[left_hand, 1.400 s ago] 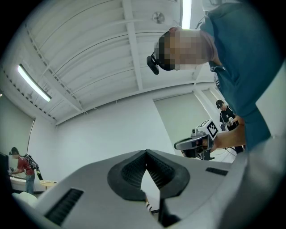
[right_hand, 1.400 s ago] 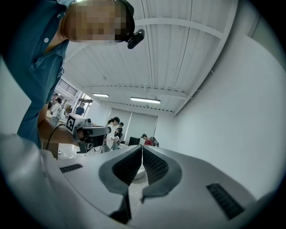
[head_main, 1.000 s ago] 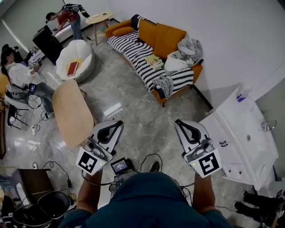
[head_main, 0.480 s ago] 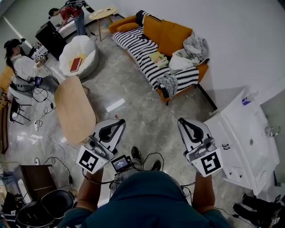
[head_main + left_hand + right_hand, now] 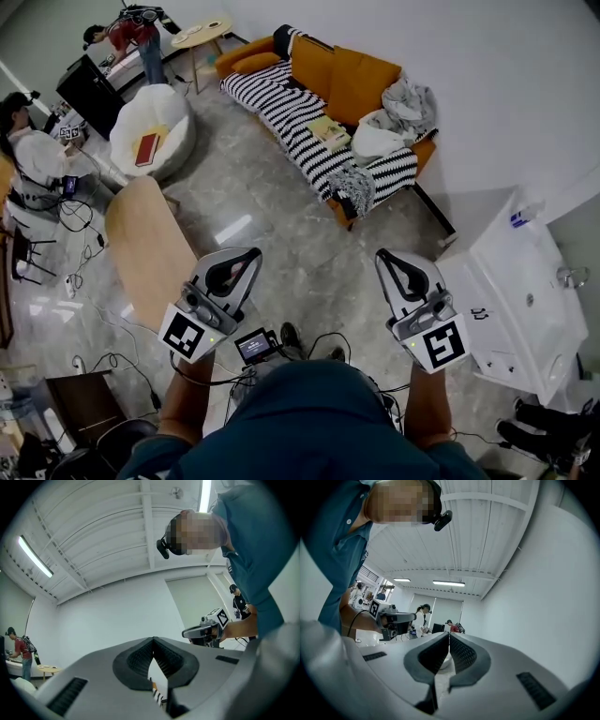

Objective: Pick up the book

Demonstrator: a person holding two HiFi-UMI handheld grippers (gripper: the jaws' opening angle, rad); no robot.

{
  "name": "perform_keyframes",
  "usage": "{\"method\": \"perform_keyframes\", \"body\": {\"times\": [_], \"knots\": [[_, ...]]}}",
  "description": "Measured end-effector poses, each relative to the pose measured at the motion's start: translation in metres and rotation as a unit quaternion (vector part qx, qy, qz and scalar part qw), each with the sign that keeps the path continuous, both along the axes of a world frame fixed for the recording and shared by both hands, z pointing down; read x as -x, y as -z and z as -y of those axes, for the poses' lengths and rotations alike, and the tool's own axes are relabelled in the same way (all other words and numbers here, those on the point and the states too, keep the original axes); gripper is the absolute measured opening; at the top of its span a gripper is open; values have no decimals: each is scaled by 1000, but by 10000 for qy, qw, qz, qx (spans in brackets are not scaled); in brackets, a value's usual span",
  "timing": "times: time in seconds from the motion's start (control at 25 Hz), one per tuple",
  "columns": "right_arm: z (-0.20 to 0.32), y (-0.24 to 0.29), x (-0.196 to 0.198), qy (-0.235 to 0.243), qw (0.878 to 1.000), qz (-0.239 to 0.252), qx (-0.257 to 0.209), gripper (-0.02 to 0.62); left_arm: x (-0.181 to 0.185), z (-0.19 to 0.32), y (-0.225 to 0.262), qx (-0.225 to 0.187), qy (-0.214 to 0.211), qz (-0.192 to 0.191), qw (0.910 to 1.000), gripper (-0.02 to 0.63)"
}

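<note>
Thin yellow-green book lying flat on the black-and-white striped blanket, about midway along the seat of the orange sofa, just beside a white bundle toward the right end. Grey left gripper clenched, tips together, nothing between the jaws. Grey right gripper clenched likewise, also empty. Both held side by side over the grey stone floor, well apart from the sofa and the book.

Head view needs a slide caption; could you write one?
Left tool, right tool shut, empty; yellow book on sofa ahead.
</note>
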State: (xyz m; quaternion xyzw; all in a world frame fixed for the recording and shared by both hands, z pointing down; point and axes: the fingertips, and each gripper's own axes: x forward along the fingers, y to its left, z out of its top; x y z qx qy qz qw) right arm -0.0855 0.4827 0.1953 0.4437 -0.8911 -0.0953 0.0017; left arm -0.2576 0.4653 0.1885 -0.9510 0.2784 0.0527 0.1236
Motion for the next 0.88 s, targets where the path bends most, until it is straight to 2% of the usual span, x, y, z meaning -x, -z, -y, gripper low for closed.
{"method": "perform_keyframes", "body": {"times": [0.36, 0.52, 0.88], "knots": [[57, 3, 40, -489, 9987, -149, 9, 14, 44, 67, -3, 50, -421, 12, 9991, 3], [76, 6, 55, -516, 9984, -204, -62, 14, 60, 89, -5, 125, -425, -72, 9990, 3], [116, 3, 18, -480, 9988, -104, -21, 14, 23, 127, -8, 167, -404, 10, 9990, 3]]}}
